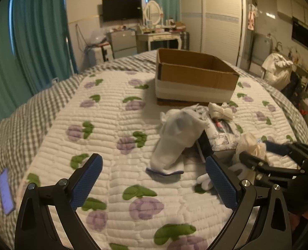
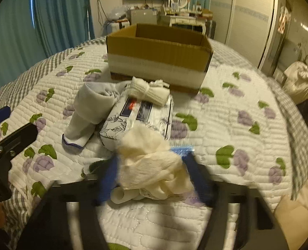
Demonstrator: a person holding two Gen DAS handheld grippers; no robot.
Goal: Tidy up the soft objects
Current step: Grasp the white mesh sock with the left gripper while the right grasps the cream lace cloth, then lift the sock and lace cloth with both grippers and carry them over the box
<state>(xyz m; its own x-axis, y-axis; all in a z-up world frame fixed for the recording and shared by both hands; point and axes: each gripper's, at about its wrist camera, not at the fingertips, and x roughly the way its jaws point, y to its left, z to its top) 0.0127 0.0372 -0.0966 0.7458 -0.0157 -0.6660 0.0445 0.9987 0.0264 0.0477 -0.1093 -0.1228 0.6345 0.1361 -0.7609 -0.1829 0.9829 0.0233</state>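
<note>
Covering bed, floral quilt [image 1: 116, 112]; right tongs [image 2: 151, 166] gripping cream cloth [image 2: 151, 158]; left tongs [image 1: 154, 173] spread.

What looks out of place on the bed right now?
The box looks empty while the soft things lie in a heap in front of it. A grey sock slumps against the tissue pack, and a knotted white cloth sits on top.

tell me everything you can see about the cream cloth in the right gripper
The cream cloth is a thin, crumpled, gauzy-looking bundle, bunched between the blue pads of the right hand-held gripper, which is shut on it. It sits just above the floral quilt, directly in front of the printed tissue pack.
</note>
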